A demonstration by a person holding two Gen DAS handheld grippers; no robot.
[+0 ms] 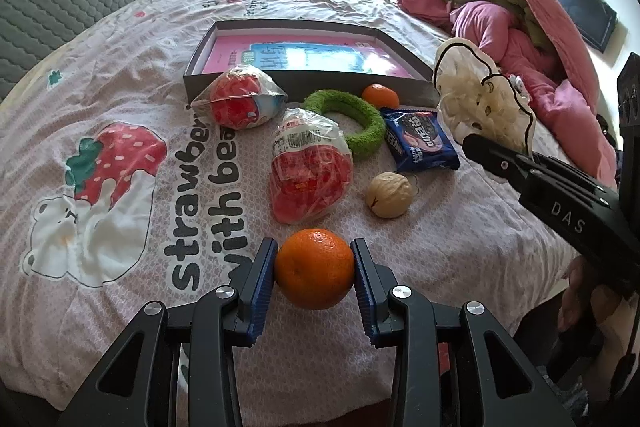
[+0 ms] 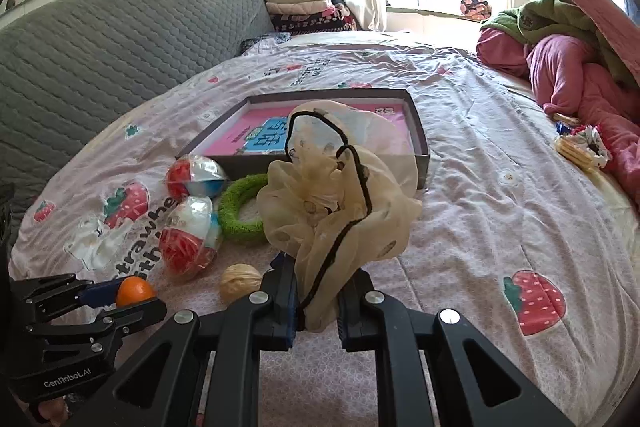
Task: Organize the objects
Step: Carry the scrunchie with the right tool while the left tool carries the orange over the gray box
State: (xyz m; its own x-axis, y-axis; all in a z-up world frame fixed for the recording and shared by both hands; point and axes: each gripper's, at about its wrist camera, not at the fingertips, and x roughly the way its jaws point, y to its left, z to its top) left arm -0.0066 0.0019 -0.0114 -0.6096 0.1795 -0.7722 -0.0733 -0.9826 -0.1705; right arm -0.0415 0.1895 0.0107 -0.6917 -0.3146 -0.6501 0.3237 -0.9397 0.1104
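An orange [image 1: 315, 269] is clamped between the left gripper [image 1: 315, 267] jaws above the bed [image 1: 460, 247]; a cream organza scrunchie [image 2: 340, 211] is pinched upright in the right gripper [image 2: 318, 311].

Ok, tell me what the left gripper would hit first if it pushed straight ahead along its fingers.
Most likely the red snack bag. The left gripper, shut on the orange, points up the bed, and that bag lies directly beyond the fruit. The walnut sits right of that line. Depth is hard to judge.
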